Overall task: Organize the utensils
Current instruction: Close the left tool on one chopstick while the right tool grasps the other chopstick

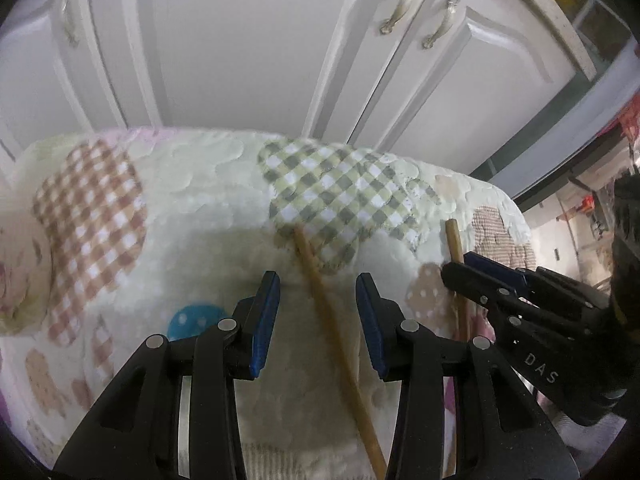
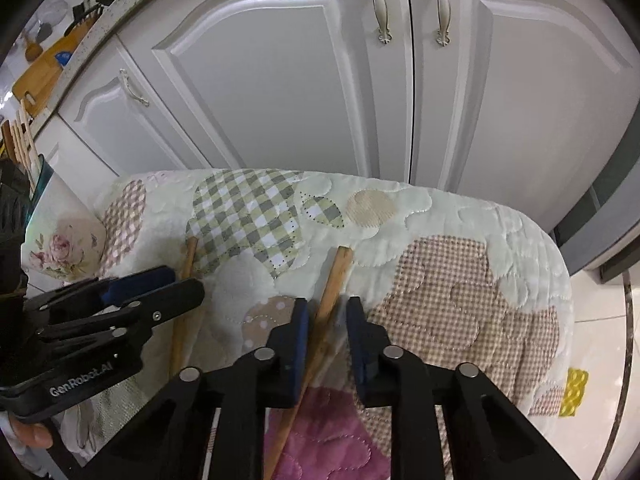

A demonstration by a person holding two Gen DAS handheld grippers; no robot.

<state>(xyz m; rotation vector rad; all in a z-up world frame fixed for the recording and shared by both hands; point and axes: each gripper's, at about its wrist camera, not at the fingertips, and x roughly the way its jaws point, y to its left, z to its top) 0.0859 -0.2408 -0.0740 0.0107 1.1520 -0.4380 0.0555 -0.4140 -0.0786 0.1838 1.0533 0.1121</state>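
Right gripper [image 2: 326,340] nearly pinching one chopstick [image 2: 320,320], left gripper [image 1: 318,320] open astride another chopstick [image 1: 320,296]; either risked rolling on quilt [image 2: 440,240].

Quilted cover [image 2: 460,280] lay bare right of the two chopsticks [image 2: 330,292]. White cabinet doors [image 2: 280,80] blocked the far side. Left gripper [image 2: 160,284] crowded the left.
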